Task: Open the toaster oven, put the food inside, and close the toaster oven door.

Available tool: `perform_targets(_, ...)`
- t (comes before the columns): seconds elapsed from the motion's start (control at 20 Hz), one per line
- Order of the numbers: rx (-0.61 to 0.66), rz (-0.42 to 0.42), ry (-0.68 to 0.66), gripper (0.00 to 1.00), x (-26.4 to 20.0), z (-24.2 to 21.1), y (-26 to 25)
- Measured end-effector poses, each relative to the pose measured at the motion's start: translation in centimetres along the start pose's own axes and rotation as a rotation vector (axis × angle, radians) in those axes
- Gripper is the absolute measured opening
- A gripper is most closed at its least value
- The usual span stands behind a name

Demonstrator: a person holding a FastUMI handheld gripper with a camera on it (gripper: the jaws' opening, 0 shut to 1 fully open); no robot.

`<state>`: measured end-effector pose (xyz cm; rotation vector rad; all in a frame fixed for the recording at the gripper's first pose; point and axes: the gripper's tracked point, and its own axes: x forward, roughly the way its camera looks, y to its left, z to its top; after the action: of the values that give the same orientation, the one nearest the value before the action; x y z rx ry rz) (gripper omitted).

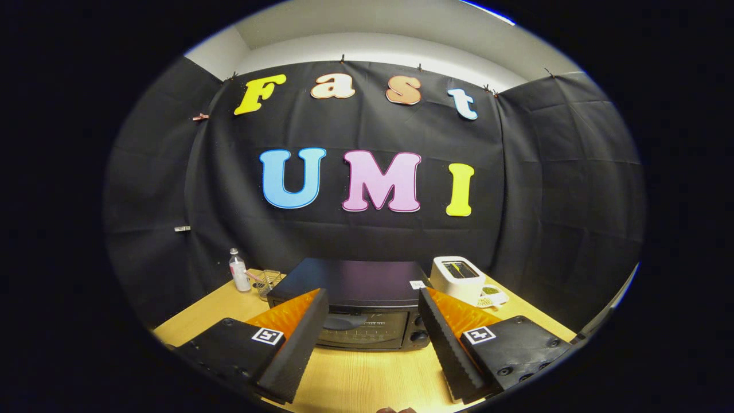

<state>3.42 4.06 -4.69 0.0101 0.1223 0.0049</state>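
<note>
On the far left of the wooden worktop point(355, 378) stands a clear bottle point(239, 272) with a pale cap, upright near the black cloth wall. Just beside it, to its right, sits a small wire basket point(268, 282), close to the rear left corner of the toaster oven point(358, 304). The toaster oven is a black box with a flat dark top; its glass door faces the gripper point(373, 338) and is shut, with a handle across the upper part of the door and round knobs on the right of its front. The jaws are wide apart, with nothing between them but bare worktop, and neither finger touches anything. The toaster oven lies just ahead of the fingertips and between them, its front framed by the two fingers. Further right, behind the right finger, a white appliance point(457, 277) with a dark opening on top stands near the toaster oven's rear right corner. A small white dish point(492, 295) holding something greenish lies against its right side.
</note>
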Motion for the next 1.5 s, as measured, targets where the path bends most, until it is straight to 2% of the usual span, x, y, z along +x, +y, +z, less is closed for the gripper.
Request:
perform_targets(0.8, 0.005, -0.031, 0.194, 0.98, 10.8, -7.6, 4.5)
perform_targets(1.05, -0.030, 0.001, 0.264, 0.98, 11.9, -10.7, 6.4)
perform_targets(1.25, 0.024, -0.002, 0.259, 0.97, 12.0, -10.3, 6.5)
perform_targets(1.5, 0.011, 0.023, 0.269, 0.97, 11.5, -11.0, 6.7)
